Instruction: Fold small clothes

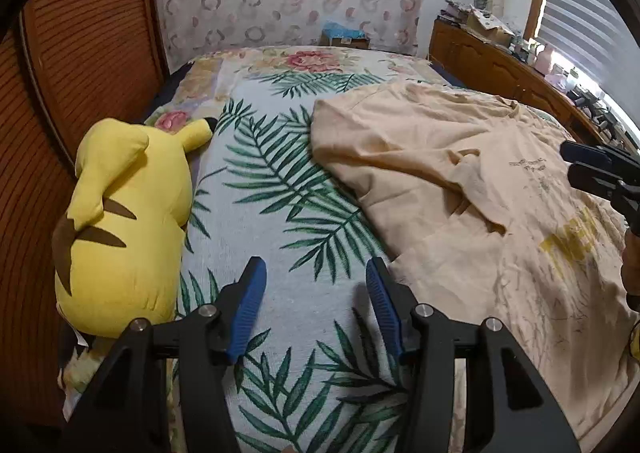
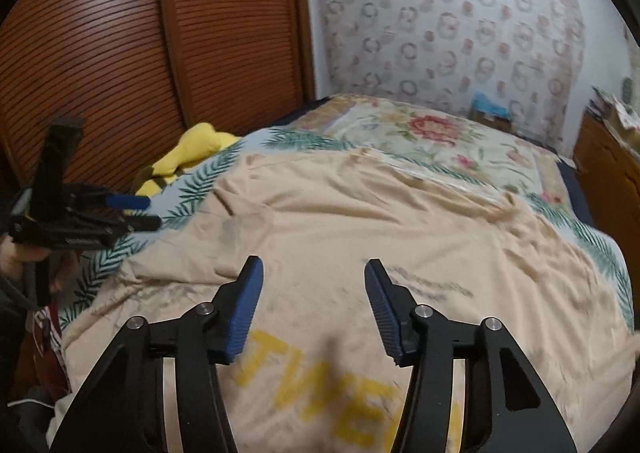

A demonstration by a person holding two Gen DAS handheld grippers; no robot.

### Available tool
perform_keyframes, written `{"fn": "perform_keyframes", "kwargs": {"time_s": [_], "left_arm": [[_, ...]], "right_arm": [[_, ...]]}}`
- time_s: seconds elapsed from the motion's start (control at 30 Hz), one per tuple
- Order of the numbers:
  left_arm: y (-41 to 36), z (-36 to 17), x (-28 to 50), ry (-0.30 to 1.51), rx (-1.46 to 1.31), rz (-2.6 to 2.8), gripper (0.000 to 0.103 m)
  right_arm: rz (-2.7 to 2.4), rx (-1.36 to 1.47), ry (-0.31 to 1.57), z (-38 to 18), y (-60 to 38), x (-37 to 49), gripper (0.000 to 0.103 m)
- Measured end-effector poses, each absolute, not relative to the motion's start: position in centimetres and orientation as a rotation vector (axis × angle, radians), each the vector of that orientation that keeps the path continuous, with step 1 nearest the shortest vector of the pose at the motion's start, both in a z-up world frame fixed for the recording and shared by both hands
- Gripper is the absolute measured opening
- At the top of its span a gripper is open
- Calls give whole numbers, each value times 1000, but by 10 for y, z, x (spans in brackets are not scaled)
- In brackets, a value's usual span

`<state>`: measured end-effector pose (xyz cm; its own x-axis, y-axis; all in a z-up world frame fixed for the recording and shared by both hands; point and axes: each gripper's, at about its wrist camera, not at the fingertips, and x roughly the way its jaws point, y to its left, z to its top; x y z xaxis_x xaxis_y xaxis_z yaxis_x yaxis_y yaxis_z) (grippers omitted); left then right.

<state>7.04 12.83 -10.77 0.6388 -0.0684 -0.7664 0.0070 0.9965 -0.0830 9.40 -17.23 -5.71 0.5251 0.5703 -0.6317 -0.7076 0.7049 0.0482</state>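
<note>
A peach T-shirt (image 1: 460, 181) with yellow letters lies spread and wrinkled on the right half of the bed. My left gripper (image 1: 316, 285) hovers open over the bare palm-leaf bedspread (image 1: 280, 181), just left of the shirt's edge, with nothing between its blue pads. In the right wrist view my right gripper (image 2: 314, 285) stands open above the shirt (image 2: 360, 213), near the yellow print, and holds nothing. Each gripper shows in the other's view: the right gripper (image 1: 568, 163) at the far right edge, the left gripper (image 2: 152, 213) at the far left.
A yellow plush toy (image 1: 124, 213) lies along the bed's left side, against slatted wooden doors (image 1: 80, 53). A wooden dresser (image 1: 500, 65) with clutter runs along the right. A small box (image 1: 344, 37) sits at the bed's far end by the patterned wall.
</note>
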Motion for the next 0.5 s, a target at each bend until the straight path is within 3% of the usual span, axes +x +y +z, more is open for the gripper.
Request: {"fn": "perform_keyframes", "kwargs": {"time_s": [0.1, 0.5], "left_arm": [[128, -112, 69, 875, -67, -40, 52], [124, -112, 69, 873, -49, -35, 54]], "right_arm": [[835, -266, 687, -60, -145, 98, 43], [888, -385, 810, -101, -85, 115, 40]]}}
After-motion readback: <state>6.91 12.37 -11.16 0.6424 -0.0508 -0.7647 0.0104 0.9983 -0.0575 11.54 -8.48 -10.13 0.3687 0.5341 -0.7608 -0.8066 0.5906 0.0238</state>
